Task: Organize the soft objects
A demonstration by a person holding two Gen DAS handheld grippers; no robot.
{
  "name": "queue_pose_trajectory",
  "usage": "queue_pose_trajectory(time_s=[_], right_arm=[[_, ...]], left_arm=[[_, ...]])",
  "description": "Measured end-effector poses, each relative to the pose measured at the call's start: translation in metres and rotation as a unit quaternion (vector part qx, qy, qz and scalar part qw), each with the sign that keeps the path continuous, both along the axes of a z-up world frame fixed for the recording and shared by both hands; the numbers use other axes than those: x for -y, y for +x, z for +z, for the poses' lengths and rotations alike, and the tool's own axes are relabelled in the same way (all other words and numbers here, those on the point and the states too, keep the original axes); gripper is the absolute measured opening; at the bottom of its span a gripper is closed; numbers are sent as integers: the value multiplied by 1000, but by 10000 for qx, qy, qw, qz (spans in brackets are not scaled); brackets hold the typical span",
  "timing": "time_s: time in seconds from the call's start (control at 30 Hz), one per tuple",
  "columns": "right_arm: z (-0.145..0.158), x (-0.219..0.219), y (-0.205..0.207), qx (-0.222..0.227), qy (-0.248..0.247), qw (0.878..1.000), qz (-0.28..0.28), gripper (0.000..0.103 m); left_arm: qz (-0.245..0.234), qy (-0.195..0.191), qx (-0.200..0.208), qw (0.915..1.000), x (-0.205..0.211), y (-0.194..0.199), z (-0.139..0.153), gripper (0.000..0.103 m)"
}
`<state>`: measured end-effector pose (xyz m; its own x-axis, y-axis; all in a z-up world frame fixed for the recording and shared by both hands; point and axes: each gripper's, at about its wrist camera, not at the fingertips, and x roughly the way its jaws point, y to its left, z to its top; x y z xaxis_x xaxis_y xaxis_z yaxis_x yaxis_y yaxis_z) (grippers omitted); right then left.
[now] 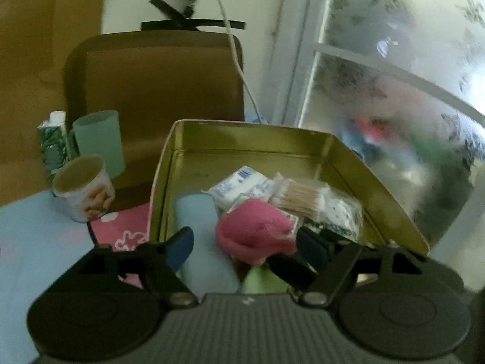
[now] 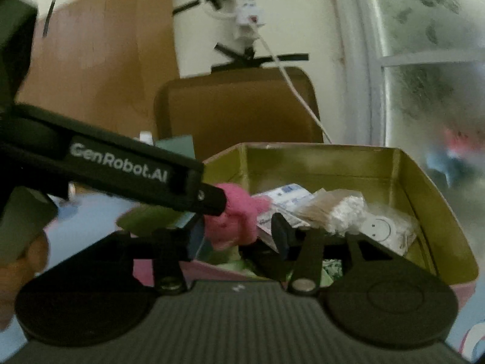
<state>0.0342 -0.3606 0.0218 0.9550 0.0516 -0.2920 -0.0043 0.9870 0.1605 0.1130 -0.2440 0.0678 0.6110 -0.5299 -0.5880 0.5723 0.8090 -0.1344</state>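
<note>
A gold tin box (image 1: 376,182) (image 2: 430,188) holds soft items: a pink knitted piece (image 1: 254,233) (image 2: 233,218), a light blue roll (image 1: 200,230), a tissue pack (image 1: 239,185) (image 2: 285,195), and a bag of cotton swabs (image 1: 306,194) (image 2: 327,209). My left gripper (image 1: 247,247) hangs over the box's near side, open, with the pink piece between its fingers. In the right wrist view the left gripper's arm (image 2: 121,166) reaches in from the left onto the pink piece. My right gripper (image 2: 239,236) is open, with the pink piece between its fingers.
A brown chair back (image 1: 157,91) (image 2: 242,106) stands behind the box. A printed paper cup (image 1: 85,188), a green cup (image 1: 100,142) and a small carton (image 1: 53,142) stand at the left on a light blue and pink mat (image 1: 36,242). A frosted window (image 1: 394,75) is to the right.
</note>
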Motion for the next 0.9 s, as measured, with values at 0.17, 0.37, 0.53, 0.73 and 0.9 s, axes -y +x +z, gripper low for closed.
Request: queue_pose_trajectory(time_s=[0.17,0.37,0.53,0.73,0.9], right_arm=[[1,4,-25,249,279,9990,-226,56],[7,11,-64,424,869,9944,-428,56],[7,8,-83,408,1142,9910,-568,60],[4,-2,-94,175,1506,9874,-444,61],[6,-13,-98,18,1839,9828,-194,62]], left_arm=[[360,247,169,9989,-10,-10,4,84],[461,346,422,9974,-30,-39,11,96],[602,378,639,9954,-52,-62,14,103],[939,418,590,9929,-79,-75,11,103],[1089,614,591,9904,-94,-85,5,103]])
